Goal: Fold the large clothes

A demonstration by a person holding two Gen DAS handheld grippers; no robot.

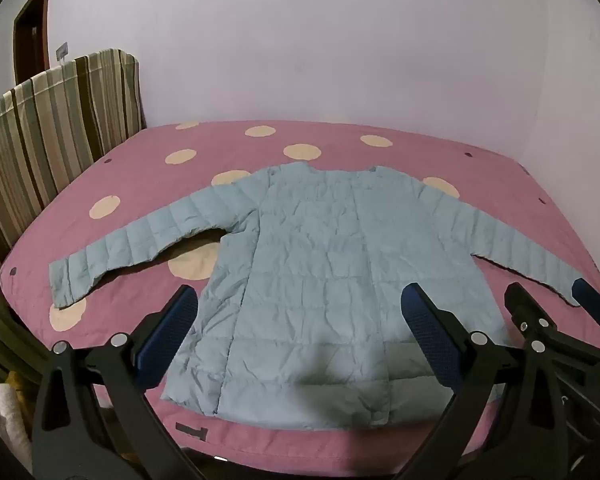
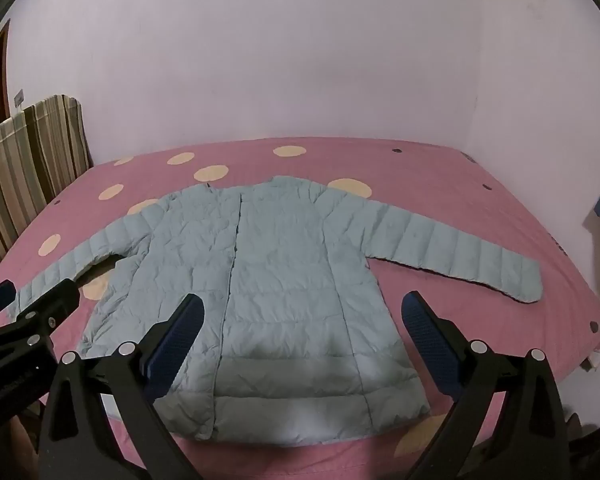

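Nearest: left gripper (image 1: 300, 312), fingers spread wide, holding nothing, poised above the near hem. Right gripper (image 2: 302, 314) just beside it, fingers likewise wide and empty.

Near edge of the bed (image 1: 340, 446): a pink strip of cover stays bare in front of the hem; bare cover also lies past both cuffs and beyond the collar.

Jacket (image 1: 312, 272): pale blue, quilted, creased, lying flat in the middle of the bed, front closed, hem toward the grippers, collar toward the wall, both sleeves spread out and angled toward the near corners.

Left side: striped fabric (image 1: 52, 128) standing against the bed's edge.

Far: plain wall (image 1: 300, 40); a brown door (image 1: 32, 40) at the left, cut off by the lens rim. The right cuff is partly covered by a finger in the left view.
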